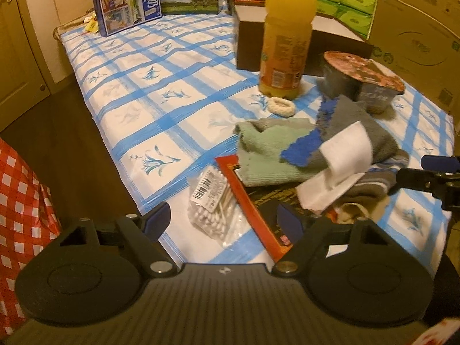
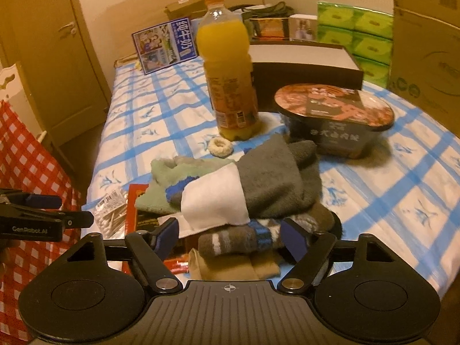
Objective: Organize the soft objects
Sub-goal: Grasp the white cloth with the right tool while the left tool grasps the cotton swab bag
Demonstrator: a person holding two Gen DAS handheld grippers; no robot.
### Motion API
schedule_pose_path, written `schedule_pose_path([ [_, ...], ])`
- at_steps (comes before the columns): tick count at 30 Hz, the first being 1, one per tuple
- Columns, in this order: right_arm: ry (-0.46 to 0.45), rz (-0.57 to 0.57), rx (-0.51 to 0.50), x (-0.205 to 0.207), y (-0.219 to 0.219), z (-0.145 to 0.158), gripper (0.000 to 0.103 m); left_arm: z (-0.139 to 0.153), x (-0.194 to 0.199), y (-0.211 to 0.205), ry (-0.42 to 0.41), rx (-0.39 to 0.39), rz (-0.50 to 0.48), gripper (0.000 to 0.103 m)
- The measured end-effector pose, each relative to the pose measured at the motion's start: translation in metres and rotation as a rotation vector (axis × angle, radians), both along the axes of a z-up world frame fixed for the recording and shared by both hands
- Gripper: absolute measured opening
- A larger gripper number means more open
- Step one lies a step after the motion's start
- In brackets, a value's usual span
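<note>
Juice in bottle point(image 2: 230, 77), sealed noodle bowl point(image 2: 335, 120), cotton swabs in bag point(image 1: 211, 204).

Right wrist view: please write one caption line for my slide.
Open right gripper above a striped sock, in front of piled grey and green cloths, with juice bottle behind.

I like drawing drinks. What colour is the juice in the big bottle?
Orange-yellow. The bottle shows best in the right wrist view, cap included.
</note>
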State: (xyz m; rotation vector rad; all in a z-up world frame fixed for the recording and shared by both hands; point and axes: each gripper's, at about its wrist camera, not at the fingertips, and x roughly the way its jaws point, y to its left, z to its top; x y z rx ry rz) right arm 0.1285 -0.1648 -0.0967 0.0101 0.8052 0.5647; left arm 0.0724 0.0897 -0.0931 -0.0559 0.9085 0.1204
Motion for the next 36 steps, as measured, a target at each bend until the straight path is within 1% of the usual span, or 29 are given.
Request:
schedule_pose_path([
  [7,-0.039,0.04,-0.002,0.02,0.015,-0.016,0.073,-0.02,0.017,0.014,-0.001,0.001,0.019,0.077],
  [13,-0.048,0.056,-0.024,0.035,0.03,-0.029,0.069,-0.029,0.026,0.023,0.007,0.0,0.025,0.076],
  [16,-0.042,0.054,-0.031,0.043,0.035,-0.036,0.065,-0.033,0.028,0.025,0.015,-0.001,0.026,0.076],
  [18,-0.04,0.059,-0.027,0.047,0.036,-0.039,0.058,-0.035,0.028,0.027,0.021,0.001,0.025,0.076],
  [20,-0.043,0.068,-0.033,0.047,0.039,-0.041,0.054,-0.038,0.029,0.028,0.025,0.002,0.023,0.076],
  [22,-0.041,0.078,-0.044,0.047,0.041,-0.044,0.045,-0.04,0.029,0.028,0.031,0.002,0.021,0.076],
  [24,-0.049,0.092,-0.045,0.046,0.041,-0.046,0.031,-0.042,0.031,0.029,0.036,0.003,0.019,0.076],
  [25,-0.051,0.099,-0.046,0.045,0.041,-0.046,0.026,-0.043,0.031,0.029,0.038,0.004,0.019,0.076],
  [26,-0.055,0.106,-0.046,0.044,0.041,-0.046,0.014,-0.044,0.032,0.03,0.041,0.005,0.019,0.076],
  [27,-0.061,0.106,-0.044,0.042,0.04,-0.044,0.007,-0.045,0.032,0.03,0.043,0.004,0.019,0.076],
  [30,-0.083,0.085,-0.007,0.039,0.032,-0.036,0.006,-0.046,0.033,0.03,0.043,0.002,0.015,0.075],
  [34,-0.114,0.029,0.051,0.036,0.016,-0.017,0.006,-0.047,0.033,0.029,0.04,0.012,-0.002,0.075],
  [35,-0.118,0.011,0.061,0.035,0.012,-0.012,0.006,-0.047,0.033,0.029,0.041,0.013,-0.006,0.074],
  [36,-0.119,-0.002,0.068,0.034,0.008,-0.008,0.006,-0.048,0.034,0.029,0.043,0.015,-0.01,0.069],
])
